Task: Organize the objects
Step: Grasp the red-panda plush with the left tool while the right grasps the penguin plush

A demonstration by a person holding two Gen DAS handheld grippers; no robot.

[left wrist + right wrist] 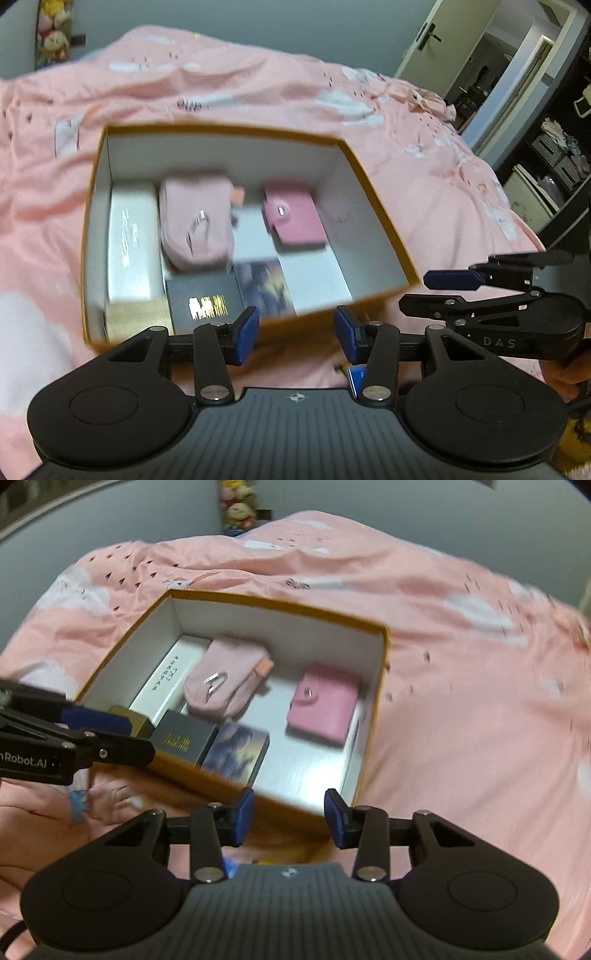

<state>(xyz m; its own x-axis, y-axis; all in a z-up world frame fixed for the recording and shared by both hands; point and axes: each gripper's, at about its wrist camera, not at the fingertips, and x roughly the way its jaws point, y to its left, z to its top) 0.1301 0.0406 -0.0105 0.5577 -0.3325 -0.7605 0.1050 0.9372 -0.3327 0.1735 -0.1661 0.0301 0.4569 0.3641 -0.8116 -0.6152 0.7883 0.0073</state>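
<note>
An orange-sided cardboard box (373, 716) is sitting open on the pink printed duvet (461, 686), and it is serving as the landmark for everything here. Inside it, a long white carton (162, 681) is lying along the left wall, presumably tucked there because its length matches that side. Just beside it, toward the box's middle, a pale pink zip pouch (225, 686) is resting partly over the carton's edge. A pink snap wallet (327, 705) is lying flat near the right wall, apart from the pouch, with bare white floor between them. Along the near wall three small boxes are standing side by side: a gold-brown one (131, 720) in the near-left corner, a dark grey box with gold lettering (184, 740) next to it, and a blue-violet printed box (238, 753) next to that. Packing them in a row looks like a way to leave the near-right part of the box free for more items.

The left gripper (297, 332) is hovering just outside the box's near wall, its blue pads spread wide and gripping nothing. The right gripper (289, 818) is hovering likewise at the near wall, closer to the right corner, jaws wide apart and empty. Both views are smeared with motion blur. Judging by the empty jaws, the next item is not yet in hand; a small blue object (356, 374) is showing on the duvet below the left gripper, too hidden to identify.
</note>
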